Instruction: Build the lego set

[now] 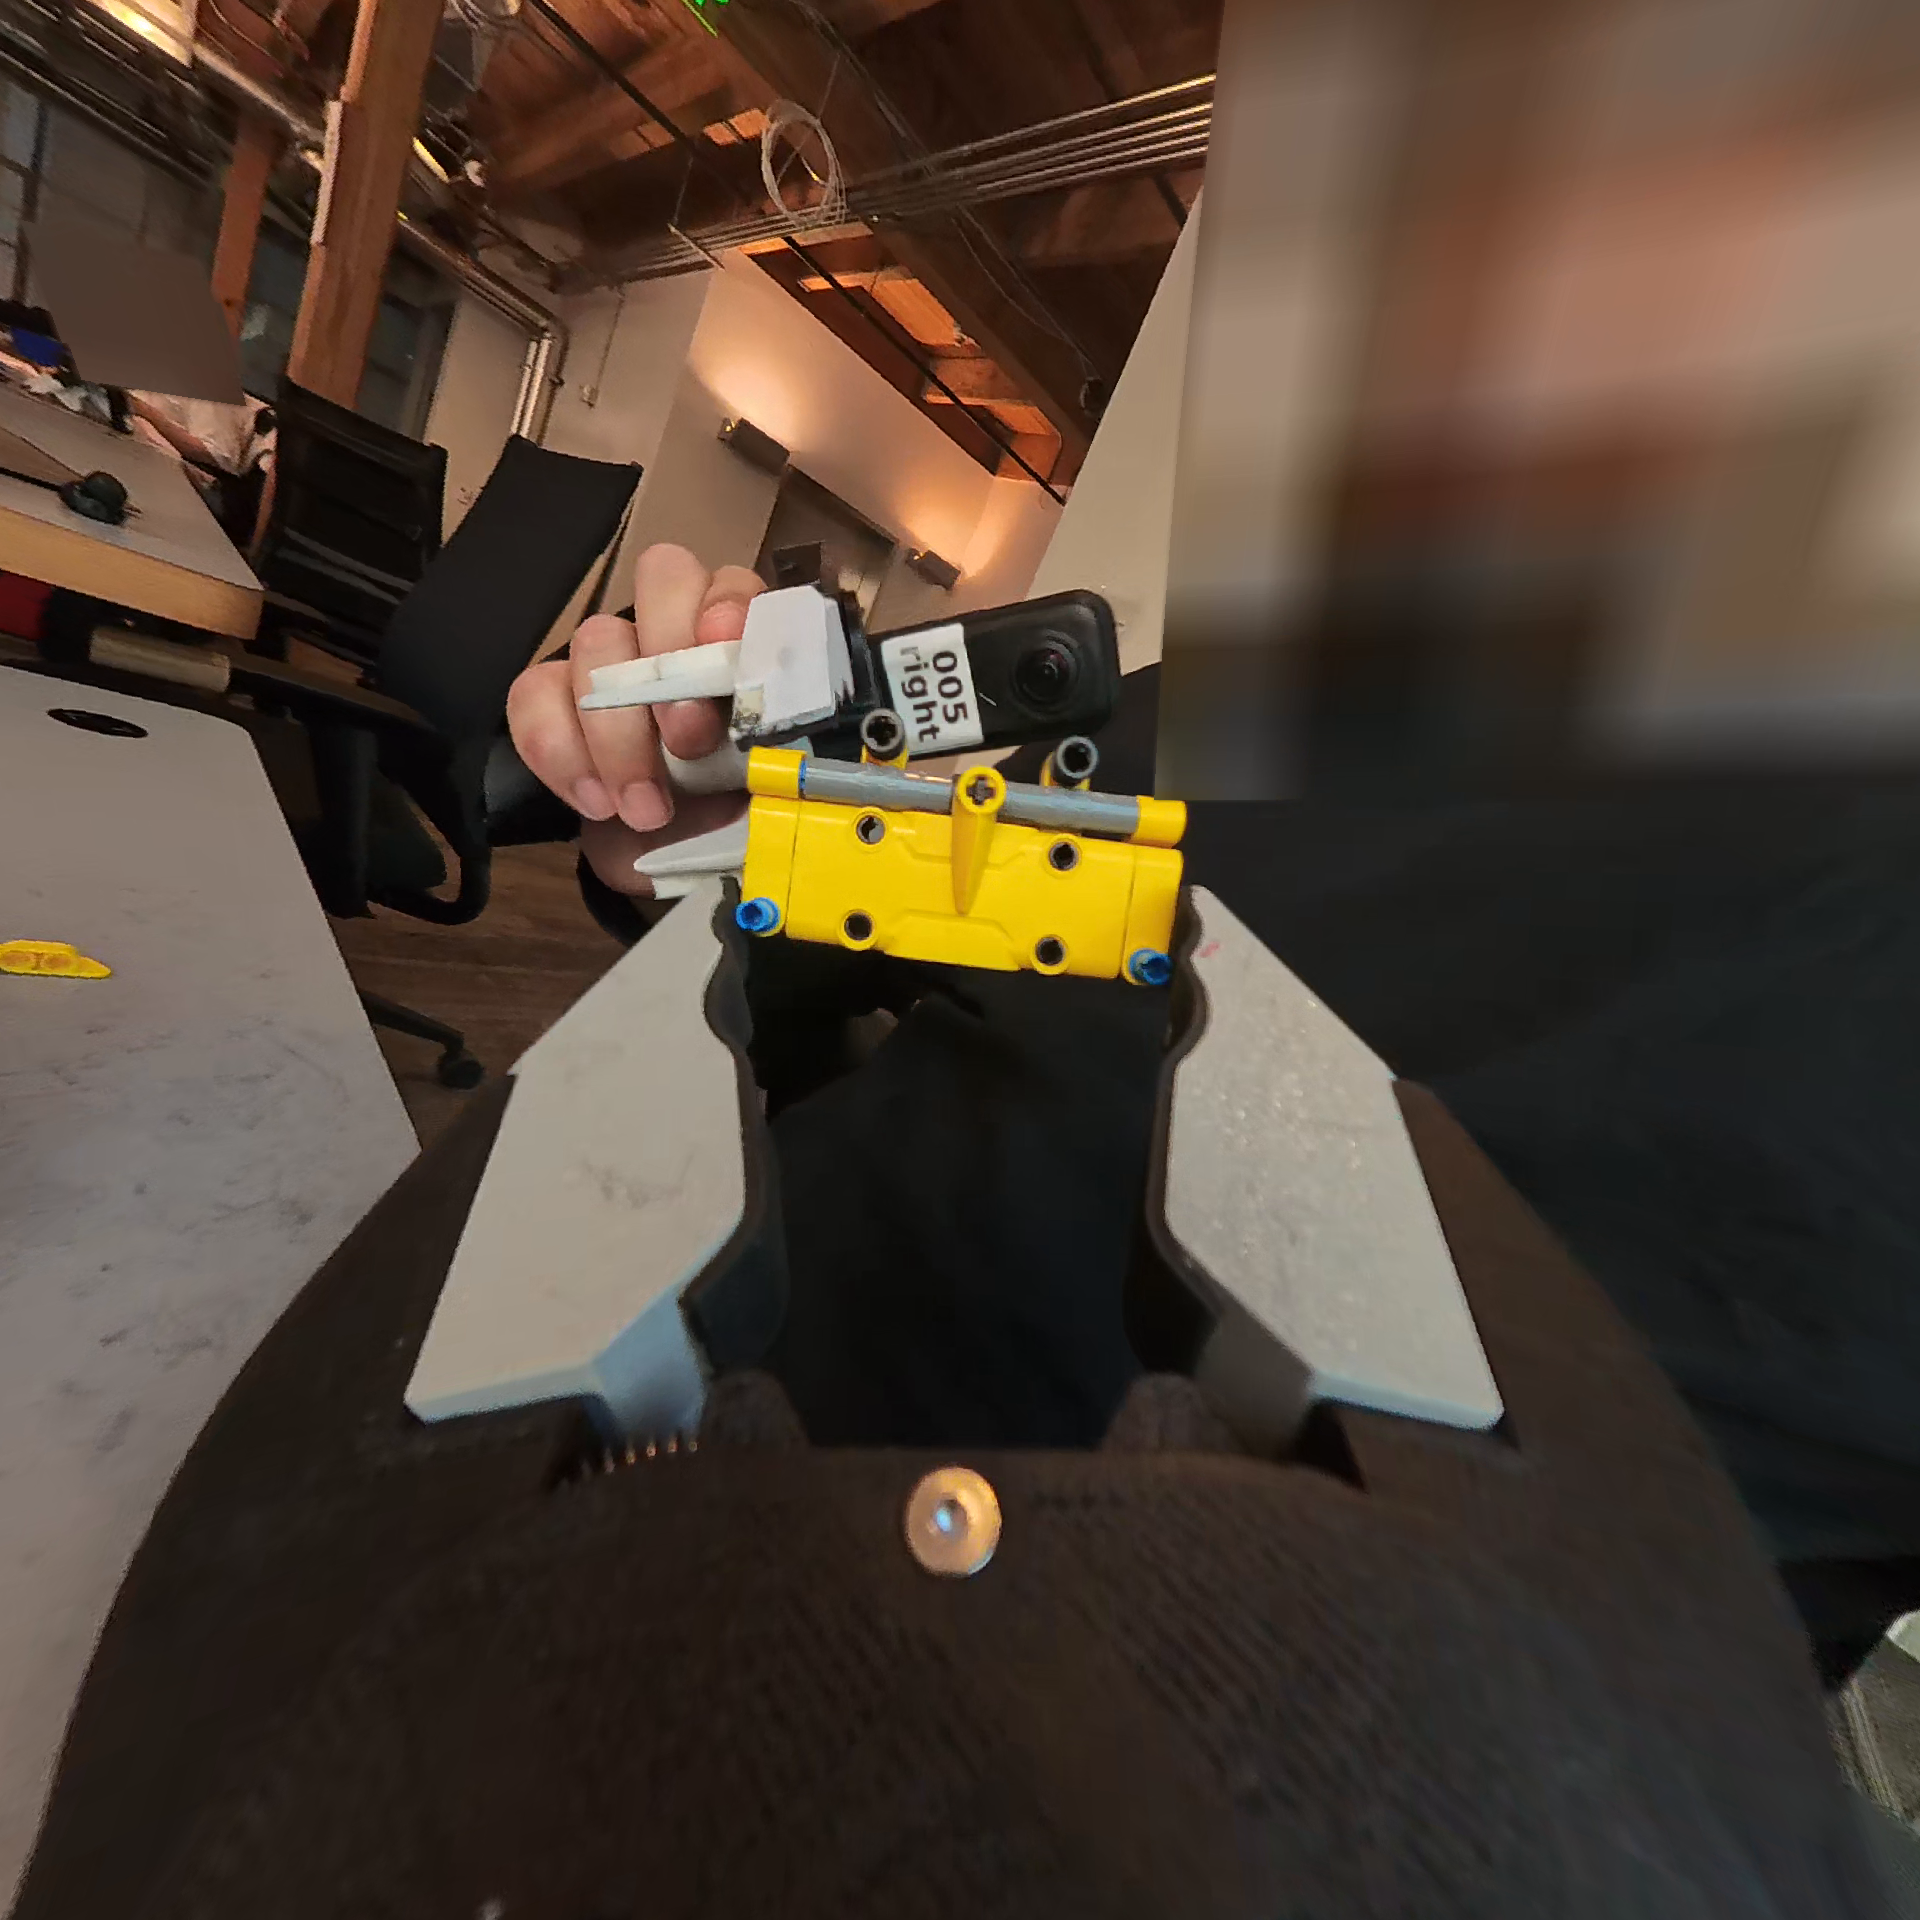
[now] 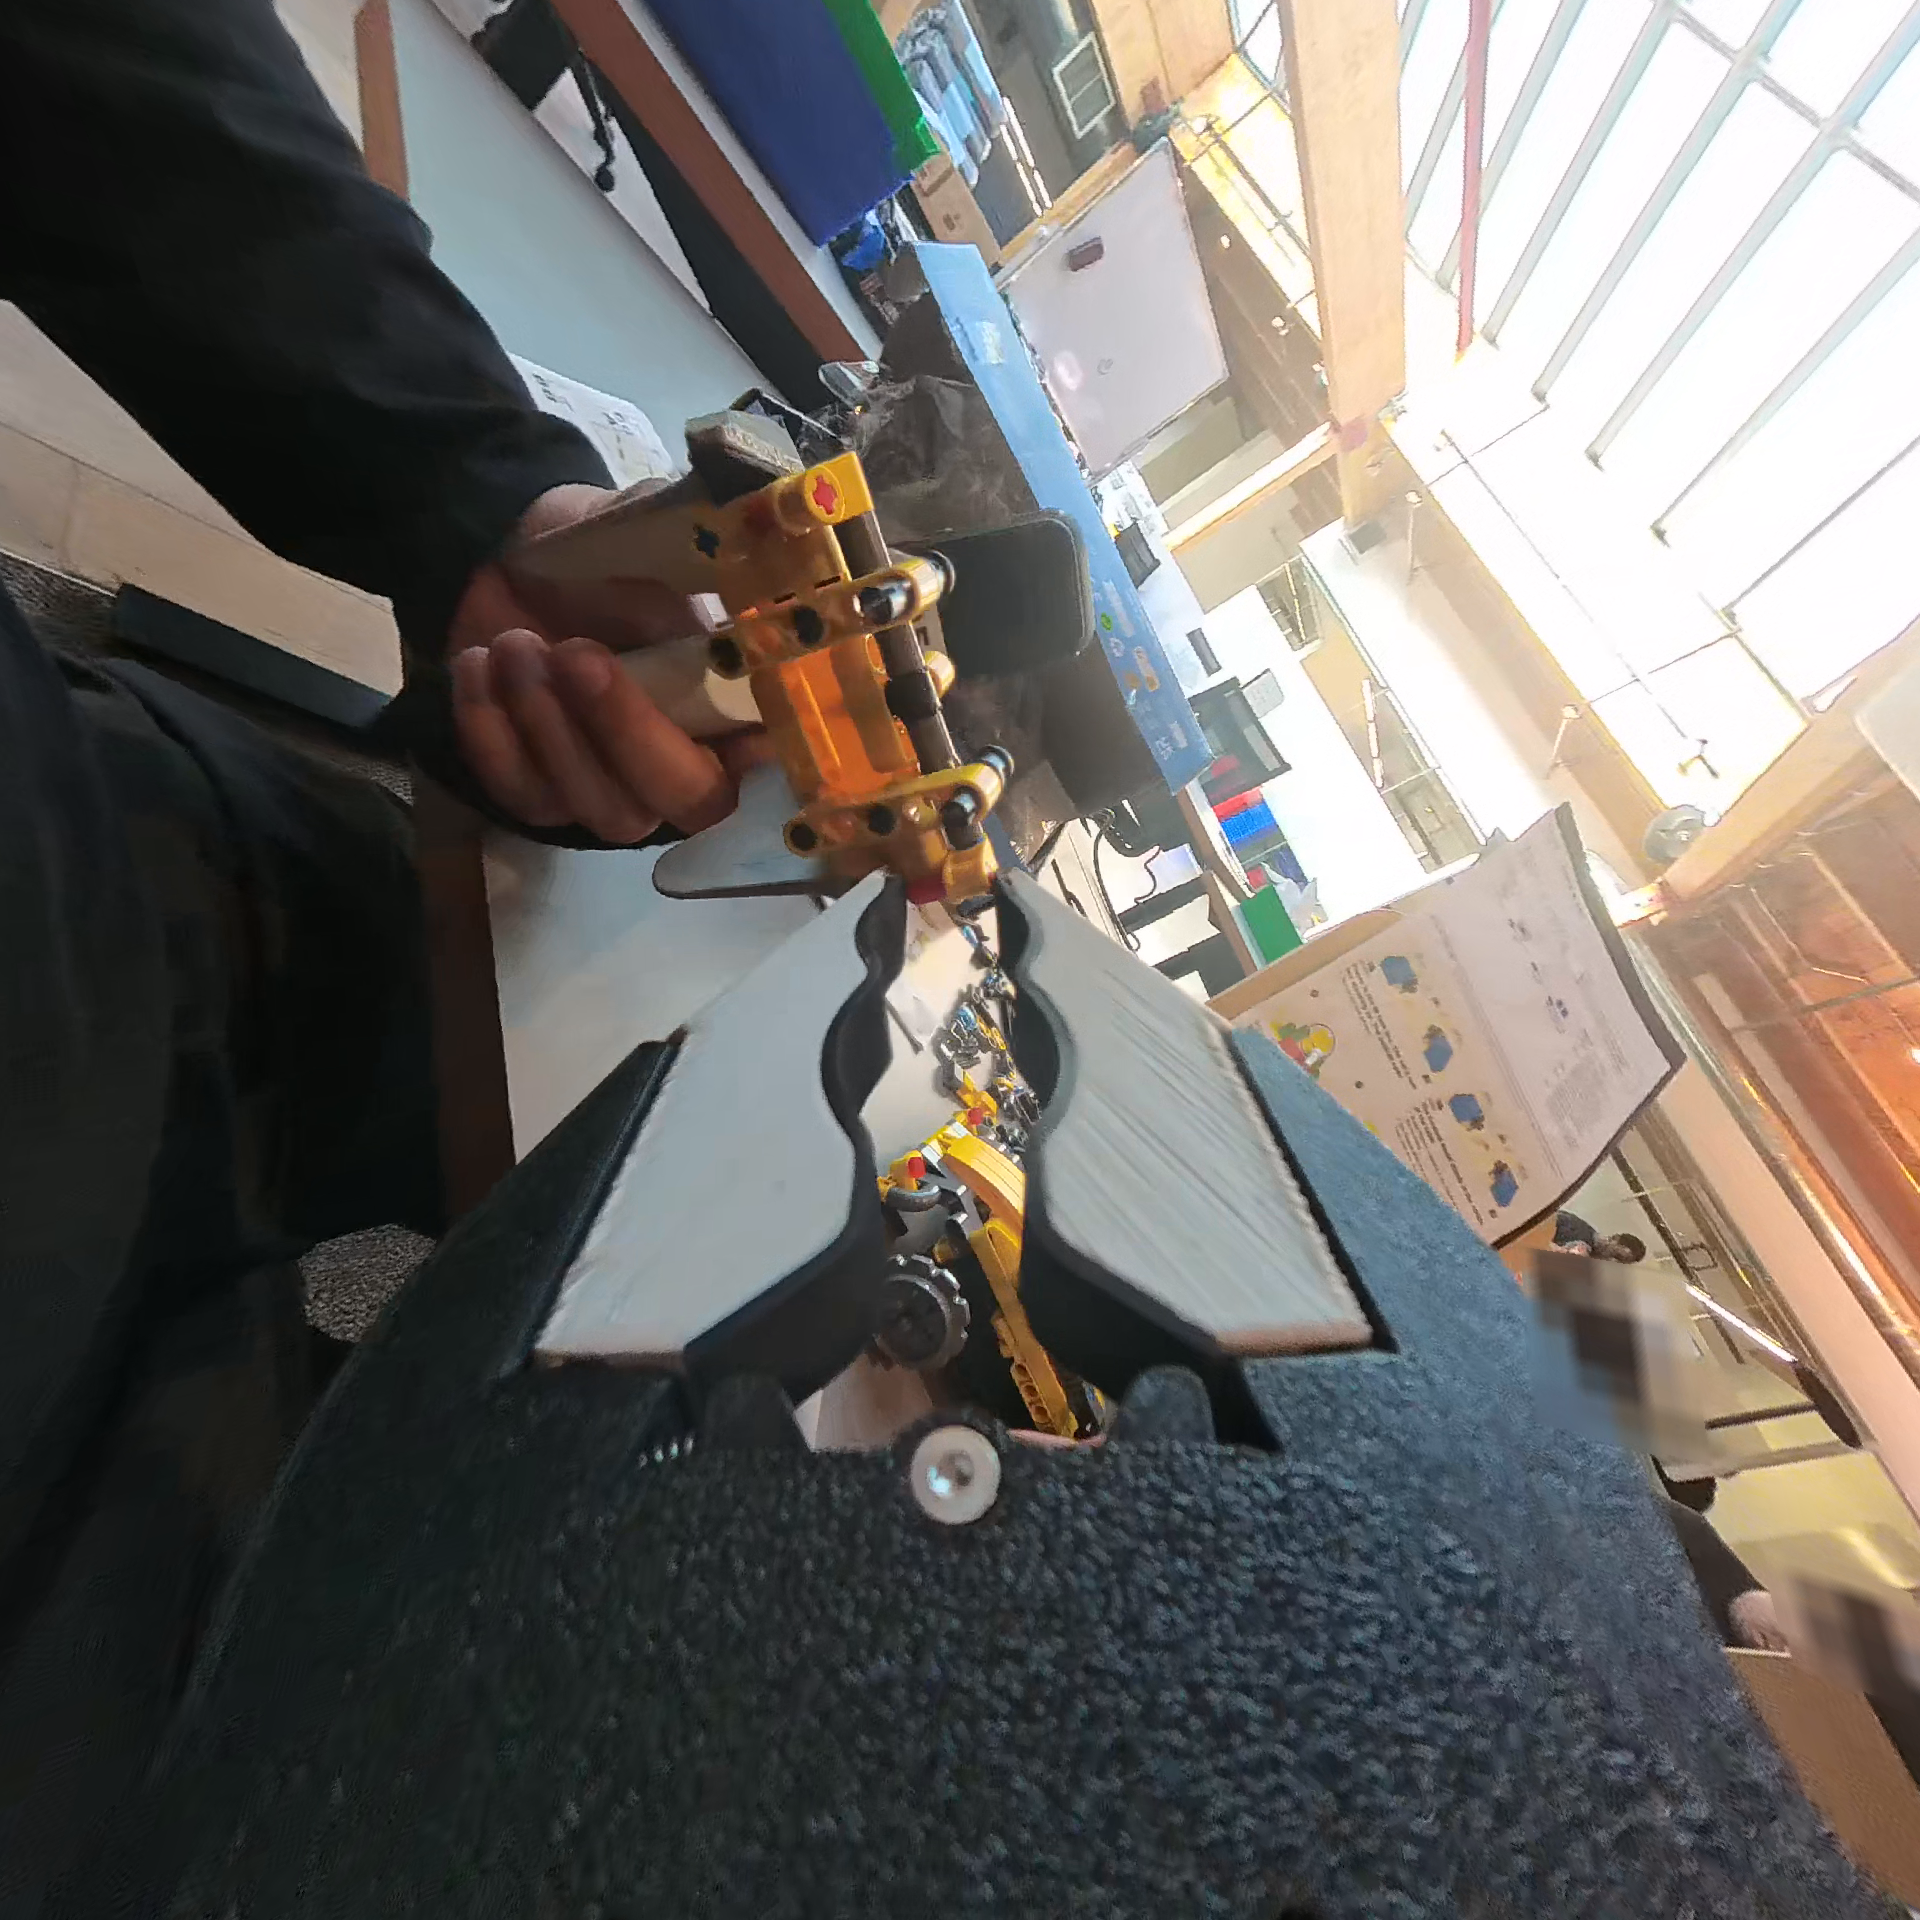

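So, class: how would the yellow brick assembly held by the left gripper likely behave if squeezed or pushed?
The yellow brick assembly looks like rigid plastic, so probably stiff and light. Its grey axle and blue pins are only pushed in, so they might slip out. Its smooth faces could slide between the left gripper fingers.

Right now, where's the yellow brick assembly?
In the left wrist view, the yellow brick assembly sits clamped at the left gripper fingertips, just below the camera mounted on the other handheld gripper.

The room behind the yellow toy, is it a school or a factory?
Probably neither: it looks like a shared office or workshop loft. There are black office chairs beside long white desks, exposed wooden ceiling beams, and an open printed building-instruction booklet beside loose building-toy parts.
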### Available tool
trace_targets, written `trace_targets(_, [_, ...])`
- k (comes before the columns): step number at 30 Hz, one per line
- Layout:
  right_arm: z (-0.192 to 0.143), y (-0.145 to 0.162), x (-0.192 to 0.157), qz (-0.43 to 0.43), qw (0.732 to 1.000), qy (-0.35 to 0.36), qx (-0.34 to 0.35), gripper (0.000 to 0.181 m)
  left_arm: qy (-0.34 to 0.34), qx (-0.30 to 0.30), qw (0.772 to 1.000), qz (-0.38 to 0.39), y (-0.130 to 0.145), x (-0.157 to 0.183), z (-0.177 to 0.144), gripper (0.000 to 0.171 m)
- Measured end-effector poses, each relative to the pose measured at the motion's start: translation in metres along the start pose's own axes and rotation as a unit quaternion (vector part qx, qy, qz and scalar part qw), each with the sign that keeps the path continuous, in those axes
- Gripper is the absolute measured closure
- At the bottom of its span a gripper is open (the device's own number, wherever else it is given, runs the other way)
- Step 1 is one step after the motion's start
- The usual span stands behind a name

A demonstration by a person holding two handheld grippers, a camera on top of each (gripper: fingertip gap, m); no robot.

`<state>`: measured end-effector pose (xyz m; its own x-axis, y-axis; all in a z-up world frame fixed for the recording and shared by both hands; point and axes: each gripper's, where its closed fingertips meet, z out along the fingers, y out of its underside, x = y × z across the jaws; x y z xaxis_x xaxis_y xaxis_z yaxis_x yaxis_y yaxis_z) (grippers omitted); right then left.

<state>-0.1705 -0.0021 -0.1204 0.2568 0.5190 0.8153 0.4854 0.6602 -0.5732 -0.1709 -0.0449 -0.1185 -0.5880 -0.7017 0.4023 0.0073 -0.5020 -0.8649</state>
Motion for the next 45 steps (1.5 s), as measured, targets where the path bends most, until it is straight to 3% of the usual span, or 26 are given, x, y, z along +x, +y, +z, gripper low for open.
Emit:
trace_targets(2, [0.000,0.002,-0.001,-0.001,1.000,-0.005,0.002,0.162,-0.011,-0.002,1.000,0.007,0.000,-0.002,0.000,0.093])
trace_targets(4, [-0.001,0.005,-0.010,0.002,0.999,-0.045,0.000,0.145,-0.026,-0.002,1.000,0.014,0.000,-0.005,-0.001,0.093])
trace_targets(7, [-0.009,0.011,-0.003,0.016,0.998,-0.064,-0.009,0.141,-0.048,0.016,0.999,0.016,-0.006,-0.012,-0.006,0.093])
trace_targets(12, [-0.028,-0.006,0.021,0.076,0.995,-0.056,0.030,0.147,-0.134,0.055,0.989,0.043,-0.020,-0.033,-0.020,0.093])
trace_targets(16, [-0.021,-0.014,0.018,0.035,0.999,-0.036,0.013,0.157,-0.172,0.086,0.981,0.038,-0.030,-0.044,-0.032,0.093])
trace_targets(29, [0.005,0.001,-0.010,-0.100,0.993,-0.025,-0.065,0.158,-0.212,0.017,0.976,0.041,-0.009,-0.057,-0.018,0.094])
trace_targets(35, [0.002,0.003,-0.013,-0.103,0.991,-0.045,-0.071,0.161,-0.223,-0.022,0.974,0.029,0.002,-0.063,-0.013,0.093])
trace_targets(45, [-0.003,0.010,-0.012,-0.120,0.988,-0.054,-0.082,0.165,-0.245,-0.030,0.968,0.042,0.003,-0.066,-0.014,0.093])
